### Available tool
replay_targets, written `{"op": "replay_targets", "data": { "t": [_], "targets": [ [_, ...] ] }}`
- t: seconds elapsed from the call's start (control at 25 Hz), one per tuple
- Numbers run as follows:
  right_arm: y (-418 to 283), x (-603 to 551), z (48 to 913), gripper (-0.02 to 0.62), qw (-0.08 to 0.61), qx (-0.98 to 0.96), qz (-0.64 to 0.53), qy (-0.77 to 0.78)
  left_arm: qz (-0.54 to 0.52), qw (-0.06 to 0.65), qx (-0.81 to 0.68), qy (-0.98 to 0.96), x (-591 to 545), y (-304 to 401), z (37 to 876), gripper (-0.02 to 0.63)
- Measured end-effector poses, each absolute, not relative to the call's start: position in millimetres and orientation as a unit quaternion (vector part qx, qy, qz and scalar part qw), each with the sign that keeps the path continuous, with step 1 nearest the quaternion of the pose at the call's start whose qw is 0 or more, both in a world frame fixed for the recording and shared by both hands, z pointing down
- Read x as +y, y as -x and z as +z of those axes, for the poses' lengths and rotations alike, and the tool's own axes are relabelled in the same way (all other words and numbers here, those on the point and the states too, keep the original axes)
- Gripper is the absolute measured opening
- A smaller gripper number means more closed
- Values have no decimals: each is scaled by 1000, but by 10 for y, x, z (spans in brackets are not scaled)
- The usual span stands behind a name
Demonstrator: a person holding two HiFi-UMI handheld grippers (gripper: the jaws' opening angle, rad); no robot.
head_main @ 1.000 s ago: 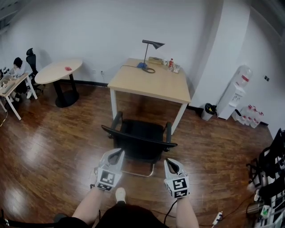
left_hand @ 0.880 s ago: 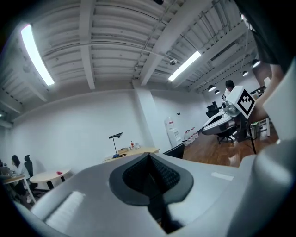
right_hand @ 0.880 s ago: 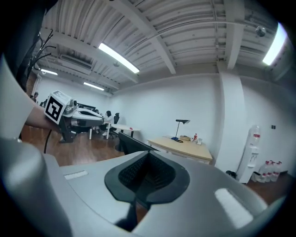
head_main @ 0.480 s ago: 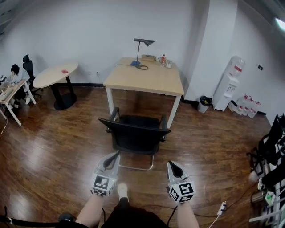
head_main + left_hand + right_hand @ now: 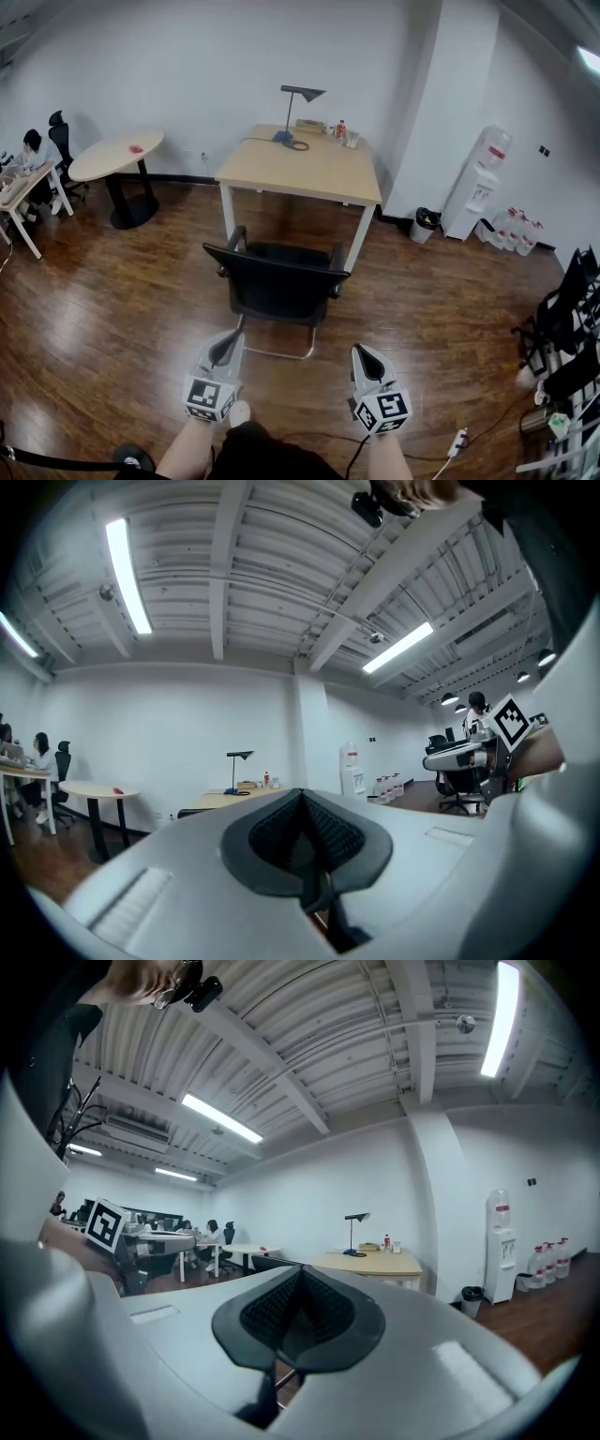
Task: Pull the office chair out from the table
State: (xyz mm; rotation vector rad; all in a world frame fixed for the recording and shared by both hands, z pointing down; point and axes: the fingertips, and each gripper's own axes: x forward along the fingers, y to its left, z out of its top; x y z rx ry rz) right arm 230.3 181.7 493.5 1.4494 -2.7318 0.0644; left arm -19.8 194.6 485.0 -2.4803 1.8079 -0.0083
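Since the earlier frame both grippers have drawn back from the chair's backrest, and the head view now takes in more floor between them and the chair.

Left gripper (image 5: 226, 345): low in the head view, left of centre, pointing toward the chair. In its own view the two dark pads meet along their length. Jaws fully together, nothing between them.

Right gripper (image 5: 365, 358): level with the left one, right of centre, also pointing forward. Its own view shows the pads pressed together, again with nothing in the jaws.

Office chair (image 5: 277, 279): black, upright on the wooden floor (image 5: 103, 300), backrest toward us, armrests and seat facing the table (image 5: 302, 174). We note that it stands just before the table's near edge, in front of the two near legs, with most of the seat out in the open. Neither gripper touches it; a strip of bare floor lies between.

On the table's far side: a desk lamp (image 5: 300, 101) and a few small bottles (image 5: 343, 131).

Surroundings: a round table (image 5: 114, 154) to the left, a water dispenser (image 5: 479, 184) and a waste bin (image 5: 425, 223) to the right.
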Motion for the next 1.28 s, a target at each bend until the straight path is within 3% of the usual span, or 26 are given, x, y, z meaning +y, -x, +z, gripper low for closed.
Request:
{"op": "replay_targets", "data": {
  "t": [0.44, 1.28],
  "targets": [
    [-2190, 1913, 4772, 12, -19, -864, 47, -501, 11, 20, 590, 807, 1922, 502, 4727, 2],
    [-1633, 1950, 4896, 12, 12, -870, 44, -490, 17, 2, 588, 809, 2033, 1041, 4747, 2]
  ]
}}
